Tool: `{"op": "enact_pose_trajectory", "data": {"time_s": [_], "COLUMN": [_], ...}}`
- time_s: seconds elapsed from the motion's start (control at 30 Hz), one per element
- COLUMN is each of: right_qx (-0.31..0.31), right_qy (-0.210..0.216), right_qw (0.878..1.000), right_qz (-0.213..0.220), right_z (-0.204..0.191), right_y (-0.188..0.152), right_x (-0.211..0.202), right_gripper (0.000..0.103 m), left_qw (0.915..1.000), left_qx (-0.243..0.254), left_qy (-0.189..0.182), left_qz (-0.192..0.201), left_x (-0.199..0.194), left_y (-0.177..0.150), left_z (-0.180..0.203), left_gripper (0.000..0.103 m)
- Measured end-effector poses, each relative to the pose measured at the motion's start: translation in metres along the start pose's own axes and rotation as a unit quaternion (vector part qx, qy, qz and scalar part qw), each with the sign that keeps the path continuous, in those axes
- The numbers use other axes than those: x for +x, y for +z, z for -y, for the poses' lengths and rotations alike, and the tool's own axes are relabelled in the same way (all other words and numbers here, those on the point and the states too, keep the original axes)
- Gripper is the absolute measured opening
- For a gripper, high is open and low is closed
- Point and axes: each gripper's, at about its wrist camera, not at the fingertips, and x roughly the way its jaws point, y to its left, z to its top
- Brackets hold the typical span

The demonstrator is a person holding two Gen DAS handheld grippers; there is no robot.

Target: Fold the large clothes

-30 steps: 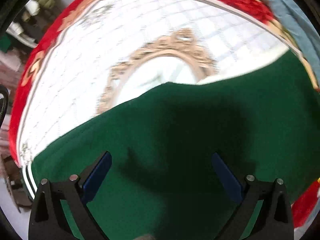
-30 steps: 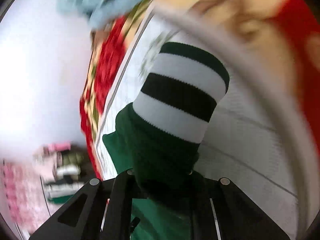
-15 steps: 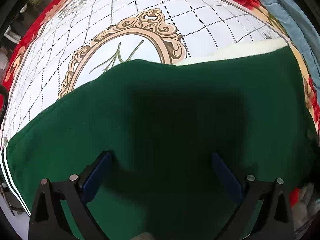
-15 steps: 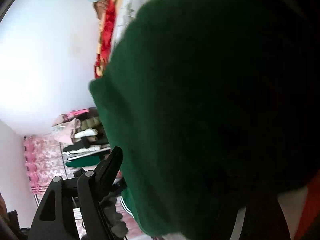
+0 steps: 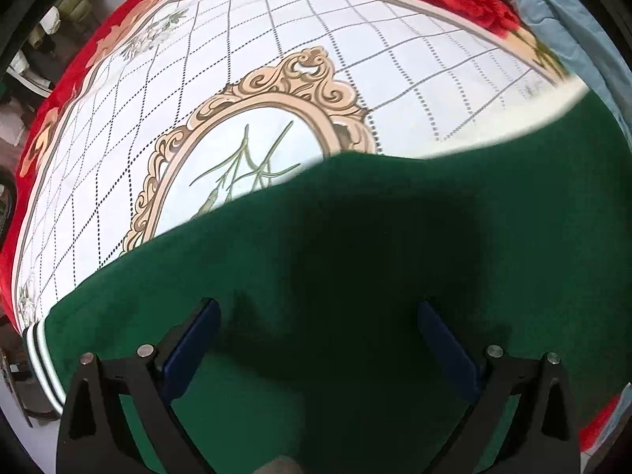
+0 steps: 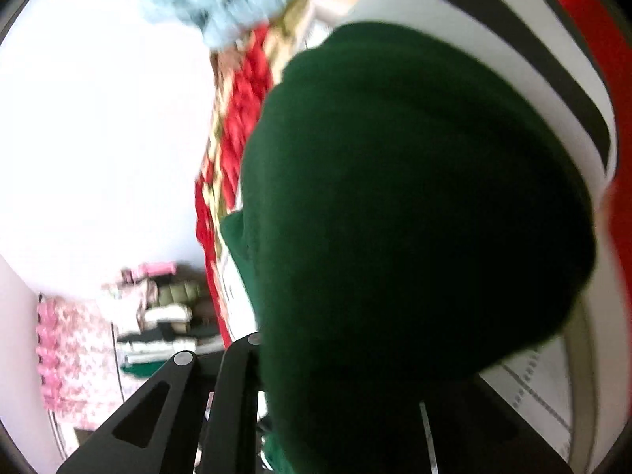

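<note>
A person is working over a bed with a two-finger gripper in each hand. The left wrist camera is looking straight down. It is showing the left gripper (image 5: 318, 320) with its blue-padded fingers (image 5: 193, 339) standing wide apart and nothing between them, hovering above a dark green sweatshirt (image 5: 395, 260). The sweatshirt is lying spread flat across the near part of a blanket (image 5: 276, 63), which is white with a dotted grid, an ornate beige oval frame (image 5: 252, 91) in the middle and a red floral border. At the near left edge the garment is ending in a white and dark striped ribbed band (image 5: 41, 359). A pale blue cloth (image 5: 561, 12) is lying at the far right, past the blanket's red border.

The right wrist camera is showing what the left one is not: the right gripper (image 6: 339, 395) has just been closing, and its jaws are now standing narrow, pinched on a bunched sleeve (image 6: 414, 217) of the same sweatshirt. The sleeve is filling most of this blurred view, hanging forward from the jaws, with its broad white and dark striped cuff (image 6: 525, 51) at the far end. The gripper's right finger is hidden behind the cloth. To the left, this view is also taking in a bright white wall (image 6: 98, 118), folded clothes (image 6: 166, 308) stacked low in the background, and a pink floral fabric (image 6: 75, 351) beside them.
</note>
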Motion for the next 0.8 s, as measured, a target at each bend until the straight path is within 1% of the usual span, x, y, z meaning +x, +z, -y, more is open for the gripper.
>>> {"op": "enact_pose_trajectory", "data": {"time_s": [0.03, 0.07, 0.1, 0.13, 0.17, 0.2, 0.23, 0.27, 0.3, 0.33, 0.37, 0.4, 0.43, 0.47, 0.5, 0.57, 0.63, 0.8], "right_qx": [-0.01, -0.019, -0.017, -0.008, 0.006, 0.013, 0.019, 0.028, 0.038, 0.038, 0.028, 0.019, 0.009, -0.001, -0.006, -0.022, -0.042, -0.115], "right_qy": [-0.011, -0.018, -0.022, -0.027, -0.024, -0.02, -0.022, -0.025, -0.021, -0.005, 0.004, 0.005, -0.007, -0.013, -0.019, -0.021, -0.021, -0.023], "right_qw": [1.0, 1.0, 1.0, 1.0, 0.999, 0.999, 0.998, 0.998, 0.997, 0.997, 0.998, 0.999, 0.999, 0.999, 0.999, 0.999, 0.999, 0.993], "right_qz": [0.013, 0.016, 0.01, 0.001, -0.021, -0.037, -0.047, -0.053, -0.062, -0.064, -0.056, -0.05, -0.046, -0.048, -0.049, -0.034, -0.027, -0.028], "right_z": [-0.001, 0.001, 0.007, 0.014, 0.029, 0.041, 0.051, 0.062, 0.074, 0.08, 0.076, 0.072, 0.065, 0.058, 0.051, 0.03, 0.008, -0.068], "right_y": [0.002, 0.003, 0.005, 0.01, 0.013, 0.016, 0.018, 0.021, 0.024, 0.028, 0.03, 0.031, 0.031, 0.031, 0.03, 0.027, 0.024, 0.003], "right_x": [-0.012, -0.018, -0.02, -0.018, -0.01, -0.002, 0.005, 0.013, 0.023, 0.032, 0.032, 0.034, 0.037, 0.04, 0.041, 0.038, 0.033, 0.028], "right_gripper": [0.017, 0.018, 0.023, 0.031, 0.038, 0.061, 0.08, 0.085, 0.088, 0.088, 0.088, 0.087, 0.063, 0.031, 0.022, 0.02, 0.018, 0.017], "left_qw": [1.0, 1.0, 0.9999, 0.9998, 0.9996, 0.9995, 0.9995, 0.9995, 0.9995, 0.9996, 0.9996, 0.9996, 0.9996, 0.9995, 0.9995, 0.9994, 0.9993, 0.9992], "left_qx": [0.002, 0.004, 0.005, 0.005, 0.005, 0.007, 0.01, 0.013, 0.015, 0.016, 0.016, 0.015, 0.015, 0.015, 0.016, 0.017, 0.017, 0.018], "left_qy": [-0.001, -0.003, -0.006, -0.008, -0.011, -0.011, -0.01, -0.007, -0.005, -0.004, -0.004, -0.005, -0.006, -0.005, -0.005, -0.002, -0.002, -0.009], "left_qz": [0.0, -0.003, -0.011, -0.018, -0.024, -0.028, -0.029, -0.029, -0.027, -0.025, -0.024, -0.024, -0.025, -0.026, -0.026, -0.03, -0.034, -0.035], "left_x": [0.0, 0.001, 0.004, 0.012, 0.019, 0.023, 0.026, 0.028, 0.029, 0.029, 0.03, 0.031, 0.032, 0.032, 0.027, 0.029, 0.031, 0.035], "left_y": [0.001, -0.002, -0.006, -0.004, -0.004, -0.007, -0.01, -0.012, -0.013, -0.014, -0.015, -0.016, -0.016, -0.018, -0.029, -0.03, -0.031, -0.032], "left_z": [-0.004, -0.003, 0.002, -0.012, -0.016, -0.013, -0.01, -0.008, -0.007, -0.006, -0.004, -0.004, -0.004, -0.004, -0.006, -0.005, -0.005, -0.004], "left_gripper": [0.103, 0.103, 0.103, 0.103, 0.103, 0.103, 0.103, 0.103, 0.103, 0.103, 0.103, 0.103, 0.103, 0.103, 0.103, 0.103, 0.103, 0.103]}}
